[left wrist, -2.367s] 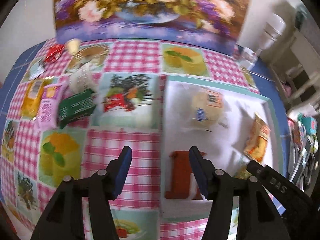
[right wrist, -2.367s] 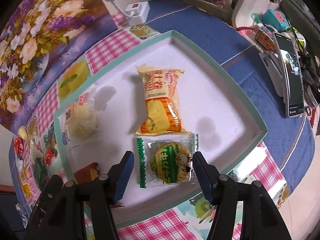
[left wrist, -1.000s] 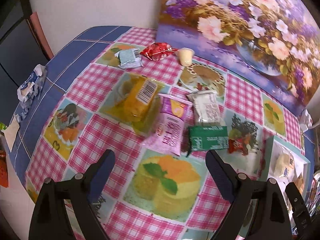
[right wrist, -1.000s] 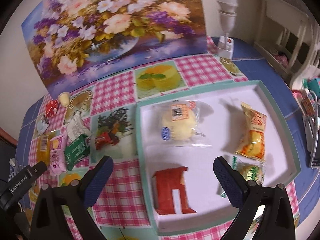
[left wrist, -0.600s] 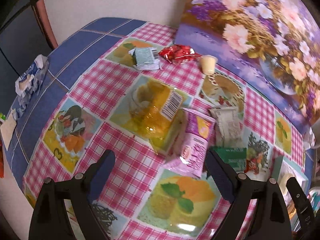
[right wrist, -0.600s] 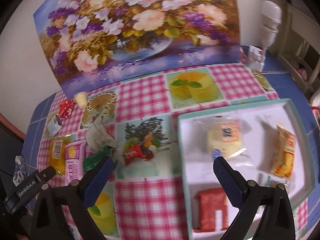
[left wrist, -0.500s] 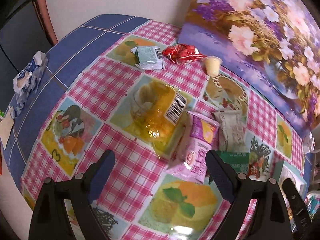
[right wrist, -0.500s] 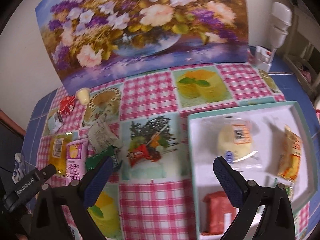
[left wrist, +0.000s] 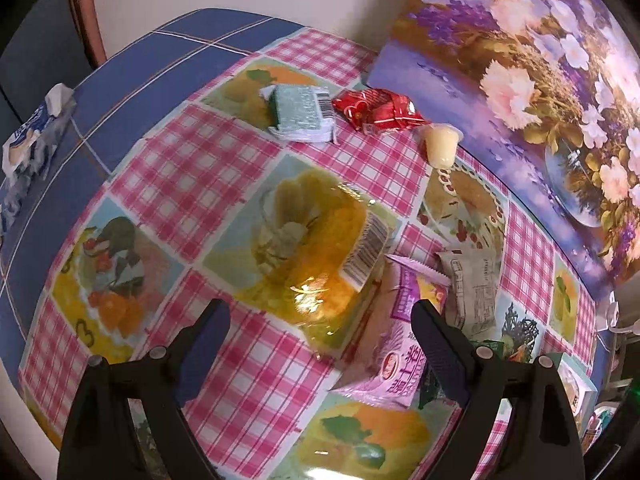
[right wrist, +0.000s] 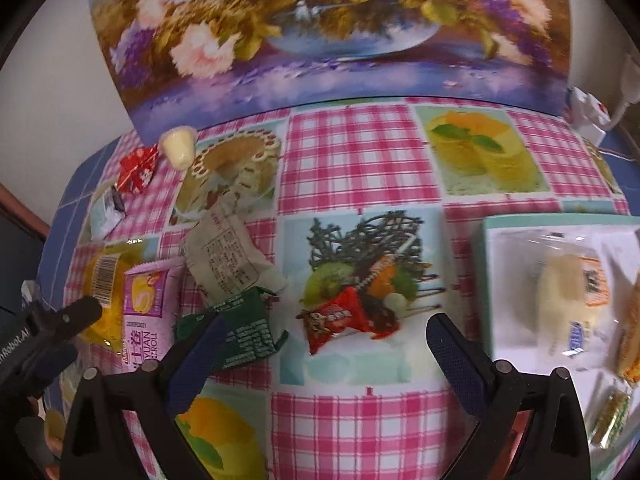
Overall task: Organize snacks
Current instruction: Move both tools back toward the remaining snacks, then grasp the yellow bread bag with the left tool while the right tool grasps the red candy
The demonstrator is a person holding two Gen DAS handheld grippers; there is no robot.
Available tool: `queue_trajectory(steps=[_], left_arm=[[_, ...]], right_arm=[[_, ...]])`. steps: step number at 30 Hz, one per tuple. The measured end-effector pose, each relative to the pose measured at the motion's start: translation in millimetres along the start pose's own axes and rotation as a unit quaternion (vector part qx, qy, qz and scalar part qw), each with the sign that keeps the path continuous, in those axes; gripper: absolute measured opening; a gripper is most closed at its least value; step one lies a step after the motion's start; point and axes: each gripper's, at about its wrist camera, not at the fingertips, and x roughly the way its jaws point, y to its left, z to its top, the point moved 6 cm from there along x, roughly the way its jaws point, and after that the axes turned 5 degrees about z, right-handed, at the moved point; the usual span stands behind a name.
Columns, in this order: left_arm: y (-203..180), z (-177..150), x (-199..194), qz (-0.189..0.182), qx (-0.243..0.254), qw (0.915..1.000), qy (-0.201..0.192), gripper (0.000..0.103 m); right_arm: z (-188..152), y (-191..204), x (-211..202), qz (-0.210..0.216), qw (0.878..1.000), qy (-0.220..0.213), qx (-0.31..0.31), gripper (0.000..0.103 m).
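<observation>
My left gripper (left wrist: 320, 316) is open above a clear yellow snack pack (left wrist: 320, 252) with a barcode label; nothing sits between its fingers. A pink roll packet (left wrist: 394, 344) and a grey-green packet (left wrist: 472, 292) lie just right of it. My right gripper (right wrist: 324, 328) is open over a small red candy bar (right wrist: 340, 320), with a dark green packet (right wrist: 244, 328) by its left finger. The white tray (right wrist: 486, 248) at right holds a wrapped pale bun (right wrist: 568, 292) and other snacks.
A teal packet (left wrist: 302, 110), a red wrapped candy (left wrist: 378, 110) and a jelly cup (left wrist: 440, 146) lie at the far side of the checked cloth. A flower painting (right wrist: 320, 28) leans at the back. A tissue pack (left wrist: 28, 140) rests on the blue cloth.
Both grippers have swung left, away from the tray, and come lower. The yellow pack now fills the left view; the red candy bar sits between the right fingers' line.
</observation>
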Motion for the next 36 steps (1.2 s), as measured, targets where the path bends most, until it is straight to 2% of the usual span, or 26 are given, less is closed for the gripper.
queue_trajectory(steps=[8, 11, 15, 18, 20, 24, 28, 29, 36], left_arm=[[6, 5, 12, 0.020, -0.002, 0.9998, -0.002, 0.092], [6, 9, 15, 0.026, 0.005, 0.9996, -0.009, 0.092], [2, 12, 19, 0.028, 0.016, 0.9994, -0.014, 0.091], [-1, 13, 22, 0.031, 0.027, 0.9990, -0.016, 0.089], [-2, 13, 26, 0.035, 0.031, 0.9988, -0.012, 0.075], [-3, 11, 31, 0.039, 0.035, 0.9986, -0.004, 0.067], [-5, 11, 31, 0.037, 0.040, 0.9985, -0.004, 0.053], [-5, 10, 31, 0.038, 0.041, 0.9984, -0.004, 0.050], [-5, 8, 27, 0.039, 0.038, 0.9985, -0.006, 0.043]], right_arm=[[4, -16, 10, -0.002, 1.000, 0.001, 0.028, 0.099], [8, -21, 7, -0.003, 0.999, -0.004, 0.034, 0.092], [7, -24, 10, -0.003, 0.999, 0.006, 0.037, 0.075], [5, -21, 13, -0.007, 1.000, 0.009, 0.028, 0.070], [5, -18, 14, -0.011, 1.000, 0.010, 0.017, 0.063], [3, -15, 16, -0.022, 1.000, 0.015, -0.001, 0.051], [3, -16, 16, -0.032, 0.999, 0.018, -0.014, 0.037], [3, -17, 17, -0.035, 0.999, 0.019, -0.017, 0.036], [4, -15, 18, -0.035, 0.999, 0.020, -0.022, 0.029]])
